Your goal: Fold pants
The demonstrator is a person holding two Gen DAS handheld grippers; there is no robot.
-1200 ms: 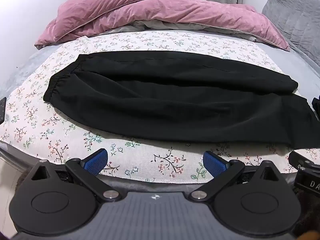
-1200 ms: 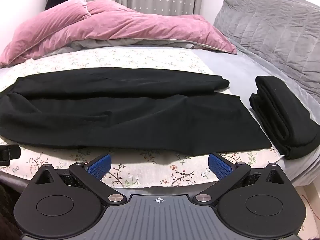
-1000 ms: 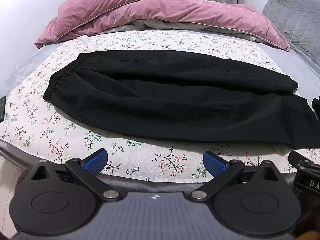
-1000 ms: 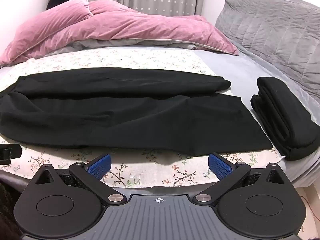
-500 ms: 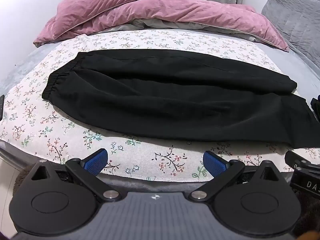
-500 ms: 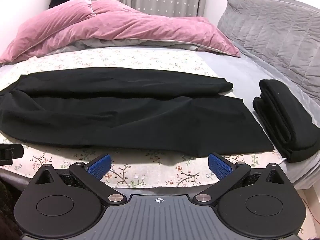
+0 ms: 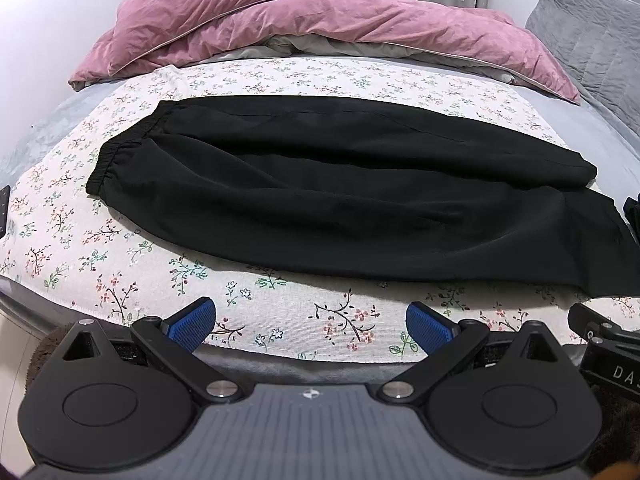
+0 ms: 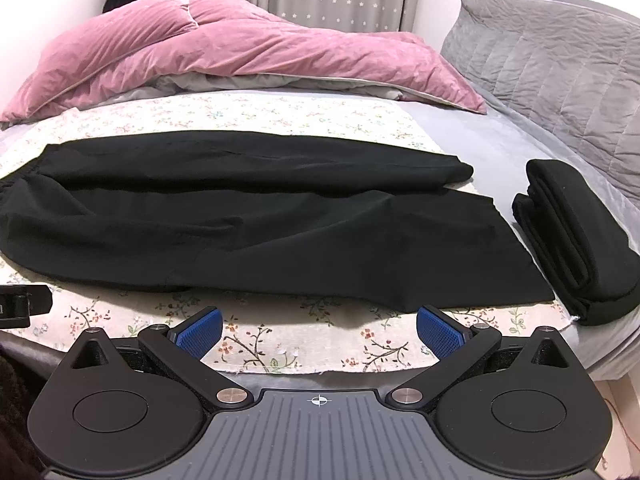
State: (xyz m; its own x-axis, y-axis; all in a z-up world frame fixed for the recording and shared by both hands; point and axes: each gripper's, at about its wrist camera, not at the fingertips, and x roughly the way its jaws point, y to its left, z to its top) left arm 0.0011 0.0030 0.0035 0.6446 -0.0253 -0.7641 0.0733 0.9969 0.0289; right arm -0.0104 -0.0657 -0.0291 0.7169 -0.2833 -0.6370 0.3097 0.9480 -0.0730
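Observation:
Black pants [image 7: 340, 196] [image 8: 248, 216] lie flat across a floral cloth [image 7: 256, 316] [image 8: 280, 344] on the bed, elastic waistband at the left, leg ends at the right. The far leg lies partly apart from the near one. My left gripper [image 7: 311, 325] hovers open at the near edge of the bed, short of the pants, with nothing between its blue pads. My right gripper [image 8: 318, 331] is open too, near the leg hems, and holds nothing. Neither gripper touches the fabric.
A folded black garment [image 8: 576, 240] sits on the grey sheet right of the pants. A pink duvet [image 7: 320, 24] [image 8: 240, 52] is heaped at the back. A grey quilted headboard [image 8: 560, 64] rises at the right. The other gripper's body [image 7: 608, 356] shows at the right edge.
Both grippers have crept slightly forward and up toward the bed; the pants have not moved. Both stay open.

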